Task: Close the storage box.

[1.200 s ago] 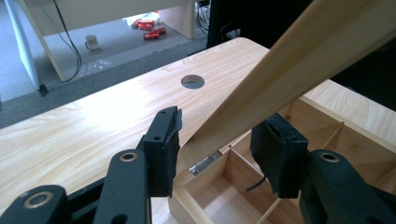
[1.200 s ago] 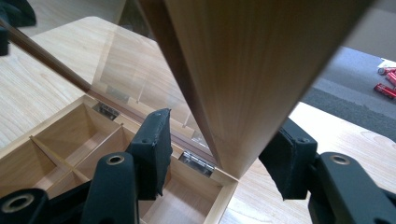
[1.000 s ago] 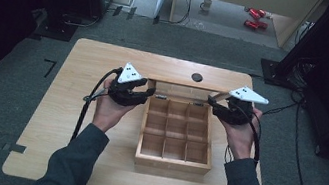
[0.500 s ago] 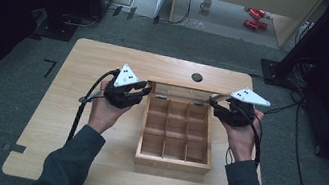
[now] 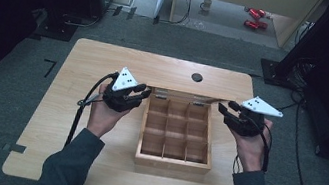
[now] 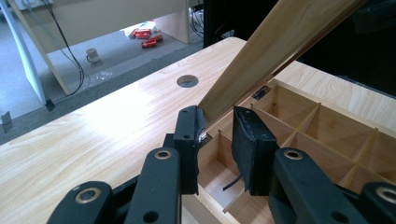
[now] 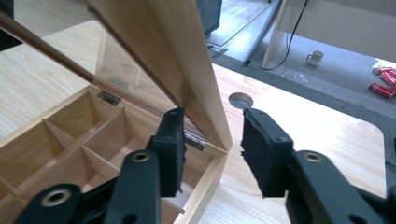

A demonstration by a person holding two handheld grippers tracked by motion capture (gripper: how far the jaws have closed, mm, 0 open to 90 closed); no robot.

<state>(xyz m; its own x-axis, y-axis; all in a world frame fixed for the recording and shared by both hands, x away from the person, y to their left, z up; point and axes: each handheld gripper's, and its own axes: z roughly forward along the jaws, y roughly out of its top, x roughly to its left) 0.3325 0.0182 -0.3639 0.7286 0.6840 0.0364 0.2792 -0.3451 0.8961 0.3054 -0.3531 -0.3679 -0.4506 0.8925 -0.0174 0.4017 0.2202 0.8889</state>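
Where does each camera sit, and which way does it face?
High view: above the person's side, looking forward and down at the table; both forearms show.
Left gripper view: rides the left gripper, looking along its jaws, which have just closed on the lid.
Right gripper view: rides the right gripper; its jaws, just closing, straddle the lid's other edge.
Shared: both gripper views show the box and table hole.

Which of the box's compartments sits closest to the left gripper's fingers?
The back-left corner compartment, directly under the left gripper, whose fingers pinch the raised lid's edge.
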